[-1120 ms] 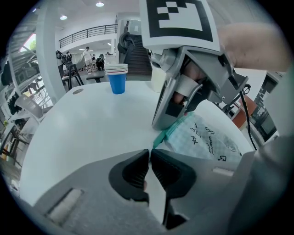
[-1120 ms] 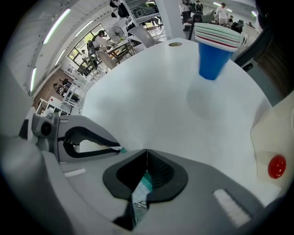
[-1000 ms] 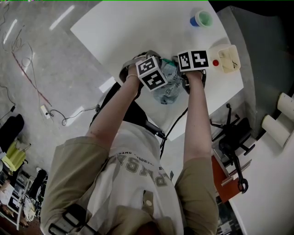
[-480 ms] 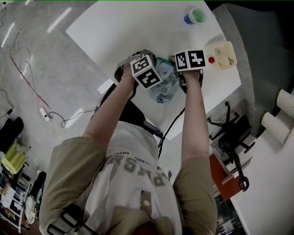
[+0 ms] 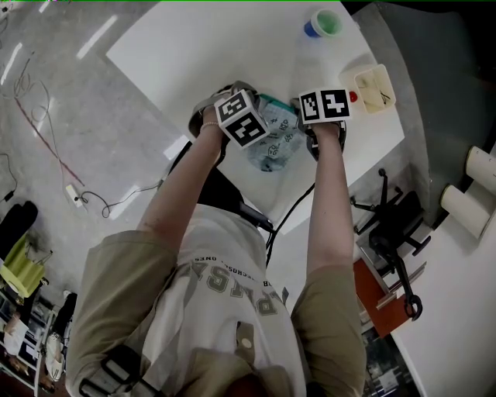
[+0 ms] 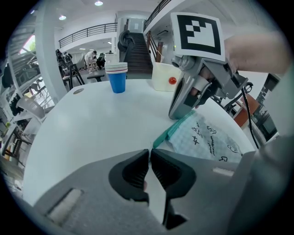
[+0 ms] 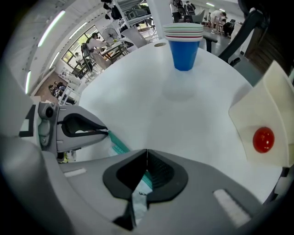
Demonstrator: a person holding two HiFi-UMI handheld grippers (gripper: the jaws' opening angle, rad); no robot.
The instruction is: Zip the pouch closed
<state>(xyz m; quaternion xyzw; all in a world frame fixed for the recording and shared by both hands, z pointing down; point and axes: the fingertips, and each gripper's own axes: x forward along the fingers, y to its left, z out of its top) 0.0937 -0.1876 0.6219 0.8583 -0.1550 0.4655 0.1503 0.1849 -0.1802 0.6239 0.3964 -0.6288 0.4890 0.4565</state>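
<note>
In the head view the marker cubes (image 5: 246,118) cover both pairs of jaws and the ends of the pouch (image 5: 273,151). The right gripper (image 7: 147,158) hides most of the pouch in its own view; the zip slider cannot be made out.

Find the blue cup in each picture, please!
Head view: blue cup at the top, right of middle.
Left gripper view: blue cup upper left of middle.
Right gripper view: blue cup top middle.
Shared landmark: cream box with red dot, to the cup's right.

Stacked cups (image 7: 183,48) (blue outermost), cream box (image 7: 266,105).
</note>
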